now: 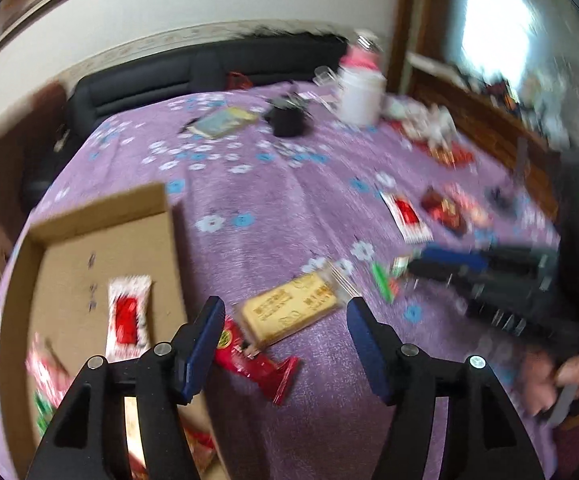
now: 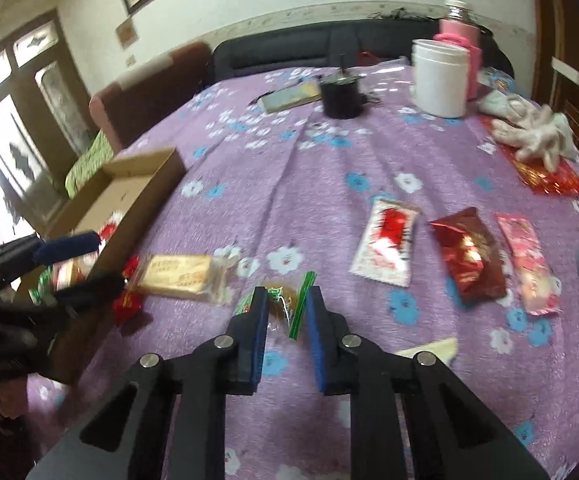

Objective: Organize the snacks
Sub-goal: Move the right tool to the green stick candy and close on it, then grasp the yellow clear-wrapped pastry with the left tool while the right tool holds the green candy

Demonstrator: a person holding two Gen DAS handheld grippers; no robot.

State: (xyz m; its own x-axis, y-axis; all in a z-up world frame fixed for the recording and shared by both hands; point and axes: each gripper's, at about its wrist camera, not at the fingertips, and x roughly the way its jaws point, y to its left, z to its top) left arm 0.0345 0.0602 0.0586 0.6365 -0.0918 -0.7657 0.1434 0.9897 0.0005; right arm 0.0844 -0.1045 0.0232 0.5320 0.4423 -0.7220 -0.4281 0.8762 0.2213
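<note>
While right tongs pinch small clear green-edged snack bag shut-tight, left tongs gape half-wide, holding nothing. Pale yellow wrapped cake bar lies just past left tips. Brown cardboard box sits left of them. Next, likely: carry bag to box. Blur hides labels; box's near end cut off.

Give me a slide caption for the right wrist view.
Right claw shut on a green-edged snack packet above the purple floral tablecloth.
</note>
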